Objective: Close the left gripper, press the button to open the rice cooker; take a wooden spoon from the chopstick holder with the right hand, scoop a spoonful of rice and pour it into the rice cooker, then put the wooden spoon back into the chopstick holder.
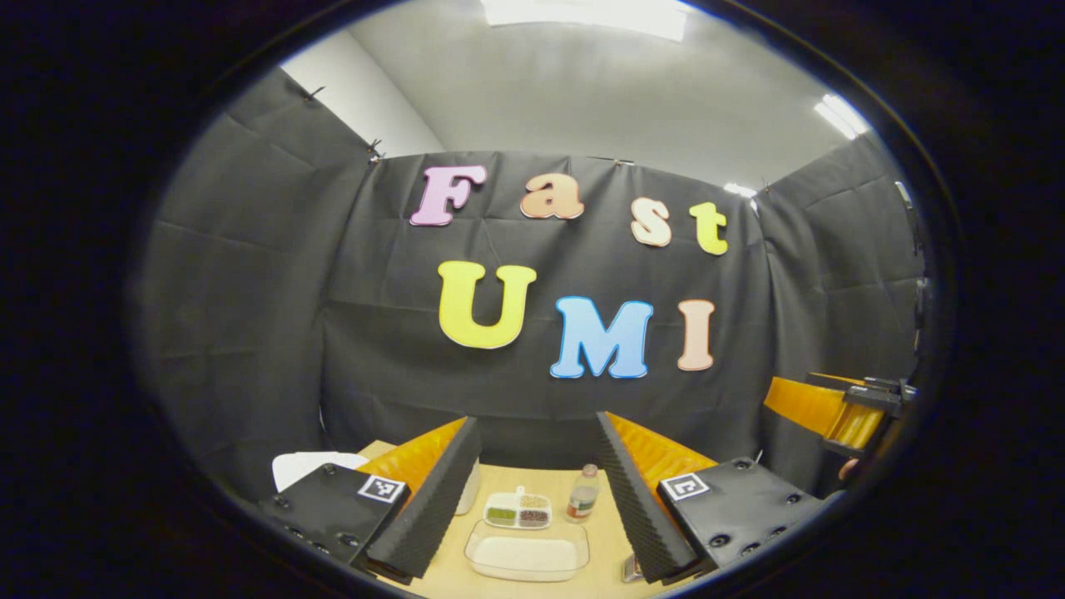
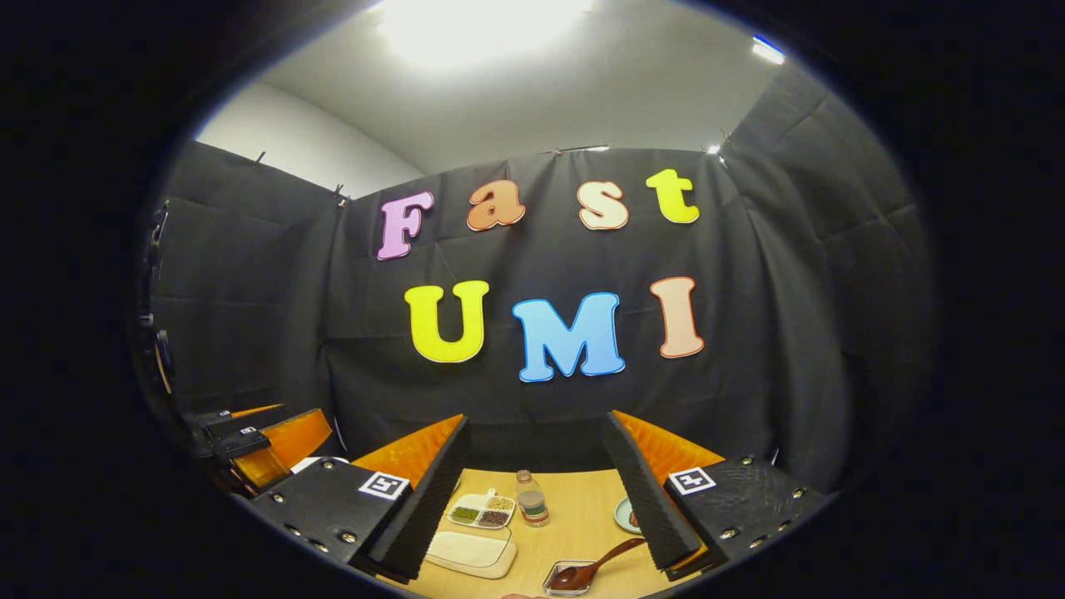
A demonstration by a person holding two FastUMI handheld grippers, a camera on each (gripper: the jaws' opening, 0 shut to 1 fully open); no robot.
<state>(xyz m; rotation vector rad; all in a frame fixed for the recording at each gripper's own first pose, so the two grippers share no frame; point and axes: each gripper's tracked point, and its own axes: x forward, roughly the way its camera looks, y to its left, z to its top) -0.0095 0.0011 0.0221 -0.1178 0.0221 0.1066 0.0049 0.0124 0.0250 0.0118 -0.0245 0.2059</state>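
Spread left gripper [image 1: 532,491] fingers frame the rice tray [image 1: 526,551]; right gripper [image 2: 537,491] likewise spread above it. Opening step pending: left must close first.

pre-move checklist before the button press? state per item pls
1. Left hand-held gripper shut for pressing: not ok, its jaws stand apart.
2. Rice cooker button located: cannot tell; a white edge shows behind the left finger.
3. Right hand-held gripper free for the spoon: ok, open, holding nothing.
4. Wooden spoon located: ok, its bowl lies in a small dish on the table.
5. Rice container within view: ok, between the left fingers.
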